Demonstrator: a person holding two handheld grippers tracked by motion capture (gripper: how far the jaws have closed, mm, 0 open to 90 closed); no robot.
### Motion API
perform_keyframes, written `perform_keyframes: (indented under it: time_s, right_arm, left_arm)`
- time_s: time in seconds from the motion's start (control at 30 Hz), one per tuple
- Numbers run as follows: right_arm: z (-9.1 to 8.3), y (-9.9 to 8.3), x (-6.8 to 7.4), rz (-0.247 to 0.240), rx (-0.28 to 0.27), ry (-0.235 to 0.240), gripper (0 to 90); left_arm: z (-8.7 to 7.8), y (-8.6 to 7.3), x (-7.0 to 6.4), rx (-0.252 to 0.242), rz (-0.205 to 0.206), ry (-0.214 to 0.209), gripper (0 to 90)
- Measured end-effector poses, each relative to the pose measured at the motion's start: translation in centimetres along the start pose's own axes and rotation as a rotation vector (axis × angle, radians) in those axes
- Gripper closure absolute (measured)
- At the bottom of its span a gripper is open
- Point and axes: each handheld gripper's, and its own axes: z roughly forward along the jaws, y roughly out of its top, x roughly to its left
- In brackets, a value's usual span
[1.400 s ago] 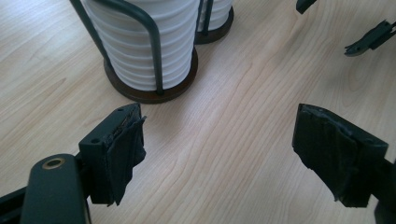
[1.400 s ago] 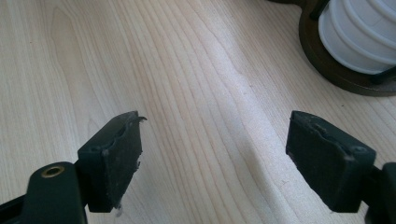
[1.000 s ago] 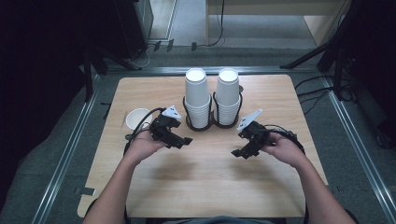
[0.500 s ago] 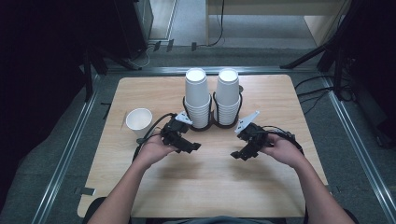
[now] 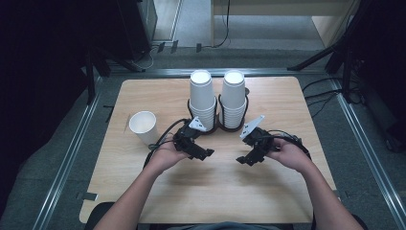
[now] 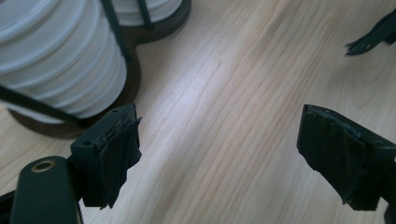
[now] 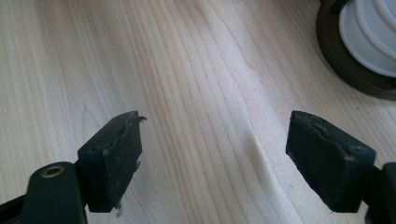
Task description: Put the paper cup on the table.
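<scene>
Two stacks of white paper cups stand in a dark wire holder (image 5: pixel 219 125) at the far middle of the tabletop (image 5: pixel 287 201): the left stack (image 5: pixel 201 96) and the right stack (image 5: pixel 234 96), side by side. One single paper cup (image 5: pixel 143 127) stands apart, upright and mouth up, near the tabletop's left edge.

The left gripper (image 5: pixel 205 153) hovers just in front of the holder, its fingers (image 6: pixel 112 154) wide apart with nothing between them; the ribbed side of the left stack (image 6: pixel 60 70) sits close beside it in the left gripper view. The right gripper (image 5: pixel 243 160) hangs a little to the right, its fingers (image 7: pixel 116 154) likewise spread and empty over bare wood, the holder's base (image 7: pixel 336 56) at the corner of its view.

The cups look very light, thin-walled and easily crushed, and nested cups tend to cling together. A gentle pinch across the rolled rim of the top cup, where the wall is stiffest, would likely lift one cleanly; squeezing mid-wall would probably dent it. The wire holder should keep the rest from tipping.
</scene>
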Motion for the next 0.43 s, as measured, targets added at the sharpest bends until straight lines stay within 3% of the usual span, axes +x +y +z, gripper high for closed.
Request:
perform_keyframes:
  time_s: [0.37, 0.43]
  right_arm:
    - [0.2, 0.0, 0.1, -0.02, 0.005, -0.006, 18.8]
    - [0.3, 0.0, 0.2, -0.028, 0.007, -0.003, 18.8]
  left_arm:
    - [0.9, -0.3, -0.1, 0.027, 0.005, -0.021, 13.2]
    - [1.1, -0.5, -0.1, 0.029, 0.001, -0.005, 13.2]
